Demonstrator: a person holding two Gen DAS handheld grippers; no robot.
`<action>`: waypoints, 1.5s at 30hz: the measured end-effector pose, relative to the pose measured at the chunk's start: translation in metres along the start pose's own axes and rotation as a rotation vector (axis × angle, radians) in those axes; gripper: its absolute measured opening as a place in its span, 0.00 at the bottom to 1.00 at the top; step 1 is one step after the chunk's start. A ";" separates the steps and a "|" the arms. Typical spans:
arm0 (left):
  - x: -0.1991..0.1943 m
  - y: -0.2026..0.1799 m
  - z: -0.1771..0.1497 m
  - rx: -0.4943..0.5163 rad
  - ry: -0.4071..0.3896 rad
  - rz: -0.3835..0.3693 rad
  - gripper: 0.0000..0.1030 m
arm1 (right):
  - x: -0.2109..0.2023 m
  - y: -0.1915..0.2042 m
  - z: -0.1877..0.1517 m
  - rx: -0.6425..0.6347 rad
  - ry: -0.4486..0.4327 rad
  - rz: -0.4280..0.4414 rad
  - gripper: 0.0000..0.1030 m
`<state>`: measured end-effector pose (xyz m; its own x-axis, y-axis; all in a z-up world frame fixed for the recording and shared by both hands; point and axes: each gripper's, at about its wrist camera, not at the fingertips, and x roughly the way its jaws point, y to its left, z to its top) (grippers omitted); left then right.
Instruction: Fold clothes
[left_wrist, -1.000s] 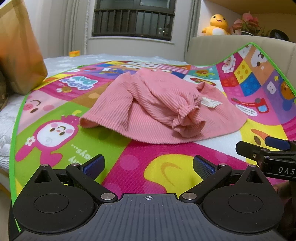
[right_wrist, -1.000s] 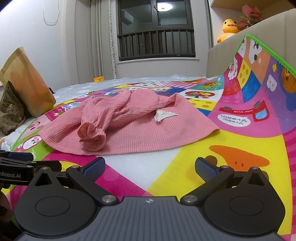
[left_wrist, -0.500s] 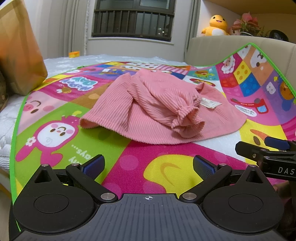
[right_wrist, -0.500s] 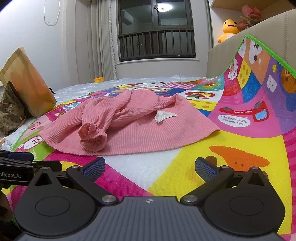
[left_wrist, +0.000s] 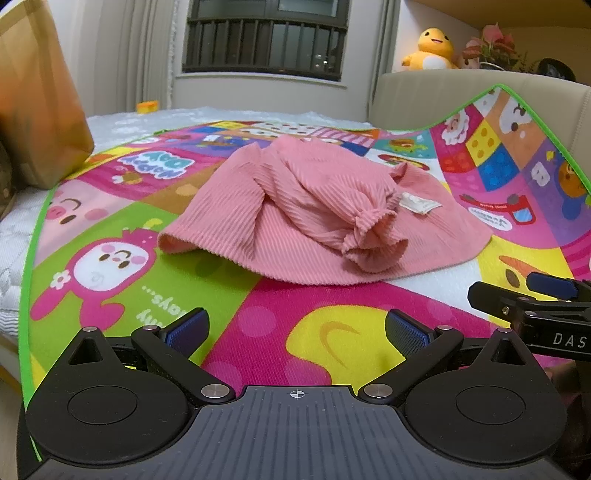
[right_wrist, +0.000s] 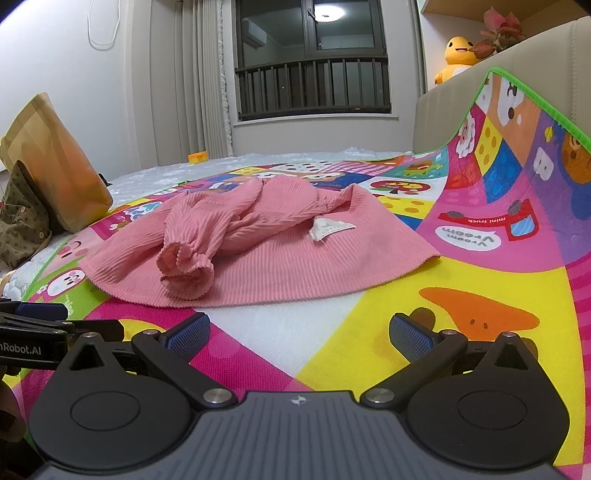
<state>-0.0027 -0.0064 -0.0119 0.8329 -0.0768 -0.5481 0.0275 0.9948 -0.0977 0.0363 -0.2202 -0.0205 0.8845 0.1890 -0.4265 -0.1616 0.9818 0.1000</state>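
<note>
- One pink ribbed top (left_wrist: 295, 221) lying rumpled on the cartoon play mat (left_wrist: 332, 332), sleeves bunched across the body, white label (right_wrist: 327, 227) showing.
- Likely snag: pinching the ruffled cuff (right_wrist: 184, 269) together with the layer under it, dragging the whole garment instead of freeing the sleeve.
- Also risky: soft ribbed knit slipping from a shallow pinch at the hem, leaving a crooked fold.
- Left gripper (left_wrist: 295, 328) held low and level short of the near hem, jaws spread wide, nothing between them.
- Right gripper (right_wrist: 299, 332) beside it, same low pose, jaws likewise wide apart and empty, aimed at the garment.
</note>
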 end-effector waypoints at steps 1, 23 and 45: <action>0.000 0.000 0.000 0.000 0.001 0.000 1.00 | 0.000 0.000 0.000 -0.001 0.002 0.000 1.00; 0.001 0.000 -0.001 0.003 0.003 -0.006 1.00 | 0.001 0.000 -0.001 -0.013 0.006 -0.007 1.00; 0.071 0.050 0.103 -0.091 0.034 -0.242 1.00 | 0.079 -0.065 0.085 0.199 0.117 0.000 1.00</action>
<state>0.1146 0.0447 0.0300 0.7892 -0.3155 -0.5269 0.1727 0.9373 -0.3026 0.1541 -0.2705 0.0155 0.8260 0.2018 -0.5263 -0.0625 0.9607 0.2704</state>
